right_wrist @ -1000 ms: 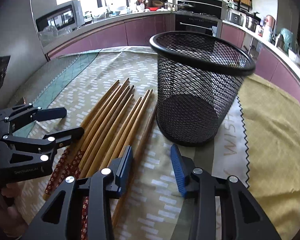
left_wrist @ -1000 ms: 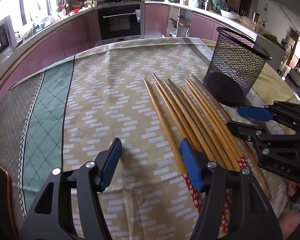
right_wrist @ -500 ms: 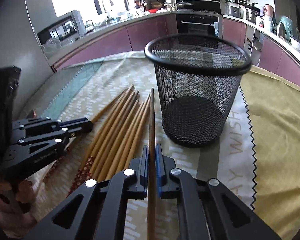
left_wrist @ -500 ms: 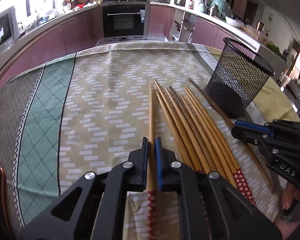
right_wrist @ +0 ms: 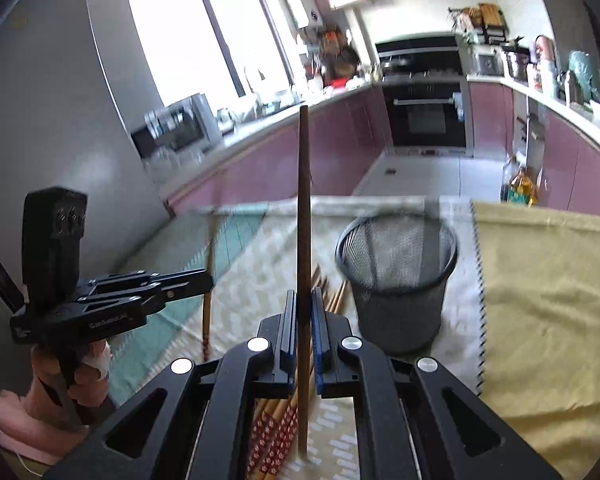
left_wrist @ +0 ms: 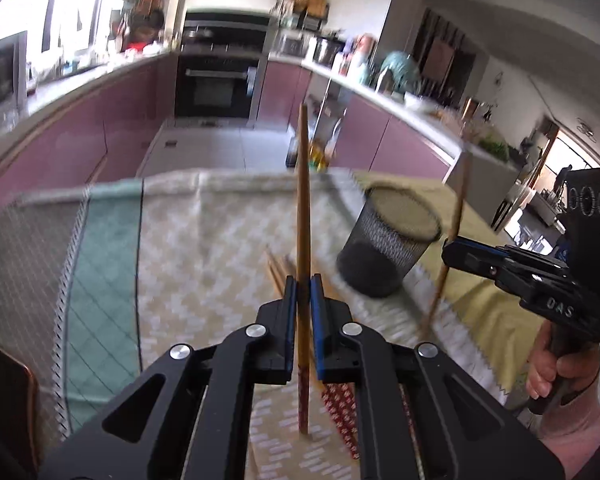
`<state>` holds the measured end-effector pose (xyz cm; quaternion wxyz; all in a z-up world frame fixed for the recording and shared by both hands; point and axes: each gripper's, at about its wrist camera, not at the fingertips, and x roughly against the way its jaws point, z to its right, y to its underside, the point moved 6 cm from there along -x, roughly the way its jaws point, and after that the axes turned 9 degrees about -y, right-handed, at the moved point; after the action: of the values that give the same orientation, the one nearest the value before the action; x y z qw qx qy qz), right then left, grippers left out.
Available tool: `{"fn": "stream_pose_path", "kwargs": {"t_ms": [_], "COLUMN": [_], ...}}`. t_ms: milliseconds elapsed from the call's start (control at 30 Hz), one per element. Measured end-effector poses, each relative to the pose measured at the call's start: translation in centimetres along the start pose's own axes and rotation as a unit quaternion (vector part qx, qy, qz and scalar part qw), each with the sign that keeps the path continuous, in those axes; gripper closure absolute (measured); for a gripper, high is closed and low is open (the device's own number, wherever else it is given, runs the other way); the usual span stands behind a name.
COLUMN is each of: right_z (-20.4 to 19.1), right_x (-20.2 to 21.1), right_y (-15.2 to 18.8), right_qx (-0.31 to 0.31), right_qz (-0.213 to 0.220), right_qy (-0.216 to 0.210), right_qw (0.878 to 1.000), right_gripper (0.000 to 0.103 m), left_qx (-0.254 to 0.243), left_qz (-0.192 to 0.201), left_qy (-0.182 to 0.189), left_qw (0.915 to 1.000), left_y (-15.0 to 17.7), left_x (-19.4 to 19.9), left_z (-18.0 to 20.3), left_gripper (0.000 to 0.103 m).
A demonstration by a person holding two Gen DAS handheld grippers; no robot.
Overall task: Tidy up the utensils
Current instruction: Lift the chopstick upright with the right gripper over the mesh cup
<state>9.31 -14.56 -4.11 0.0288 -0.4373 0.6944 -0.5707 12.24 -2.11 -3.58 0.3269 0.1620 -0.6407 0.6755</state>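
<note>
Both claws are clamped tight — the left gripper (left_wrist: 303, 280) pinches a slim, tapered wooden chopstick (left_wrist: 302, 200), the right gripper (right_wrist: 303, 294) a darker chopstick (right_wrist: 303, 208), each standing upright above the patterned cloth (left_wrist: 204, 248). More chopsticks (right_wrist: 276, 432) lie below, red-flowered ends near, left of the round black mesh basket (right_wrist: 398, 280).

2 chopsticks (left_wrist: 302, 200) (right_wrist: 303, 208) upright, lifted; rest (right_wrist: 276, 436) lie beside, seemingly, upright mesh basket (right_wrist: 398, 292).
</note>
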Motion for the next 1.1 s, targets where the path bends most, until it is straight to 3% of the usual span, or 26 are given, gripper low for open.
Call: {"fn": "stream_pose_path", "kwargs": {"t_ms": [233, 600, 767, 1100], "right_z": [-0.1, 2.1, 3.3, 5.9], "right_x": [2.8, 5.1, 3.7, -2.4], "right_y": [-4.5, -10.2, -9.6, -6.4], "right_qx": [0.021, 0.051, 0.057, 0.035], "right_qz": [0.061, 0.093, 0.056, -0.081], "right_qy": [-0.006, 0.025, 0.049, 0.049], "right_qw": [0.998, 0.994, 0.996, 0.995], "right_gripper": [0.097, 0.097, 0.097, 0.097], "left_qx": [0.01, -0.016, -0.035, -0.071], "left_qz": [0.07, 0.143, 0.108, -0.004], "left_qy": [0.032, 0.063, 0.071, 0.071], "left_qw": [0.997, 0.9875, 0.9911, 0.995], "left_y": [-4.8, -12.3, -12.5, -8.8], "left_x": [3.8, 5.3, 2.2, -6.2], "left_z": [0.7, 5.7, 8.1, 9.7], "left_gripper": [0.095, 0.096, 0.096, 0.095]}}
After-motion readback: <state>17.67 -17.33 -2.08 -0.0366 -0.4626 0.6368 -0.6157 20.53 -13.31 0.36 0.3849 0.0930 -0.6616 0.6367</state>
